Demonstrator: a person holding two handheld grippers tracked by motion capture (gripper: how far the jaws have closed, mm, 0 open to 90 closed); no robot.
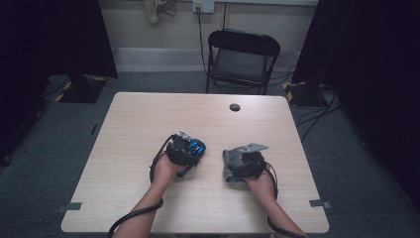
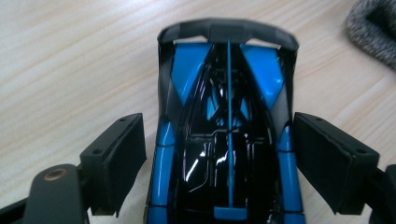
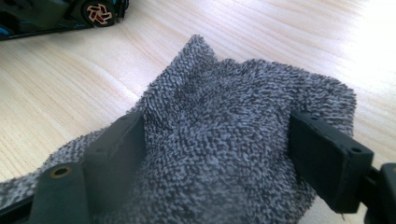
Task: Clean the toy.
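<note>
- The left gripper (image 2: 219, 154) straddles a blue-and-black toy car (image 2: 224, 135); its jaws stand at the car's flanks, contact uncertain.
- The car bears no readable writing; its long axis runs along the jaws, spoiler away.
- Just right of the car, the right gripper (image 3: 215, 158) clamps a bunched grey cloth (image 3: 233, 121).
- Both rest on the wooden table (image 1: 148, 114).

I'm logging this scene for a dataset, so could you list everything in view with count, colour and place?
toy car: one, blue and black, on the table between the left gripper's jaws
cloth: one, grey, on the table between the right gripper's jaws
table: one, light wood, centre
cable hole: one, dark, far side of the tabletop
folding chair: one, black, behind the table
left gripper: one, black, jaws either side of the toy car
right gripper: one, black, jaws around the cloth
</note>
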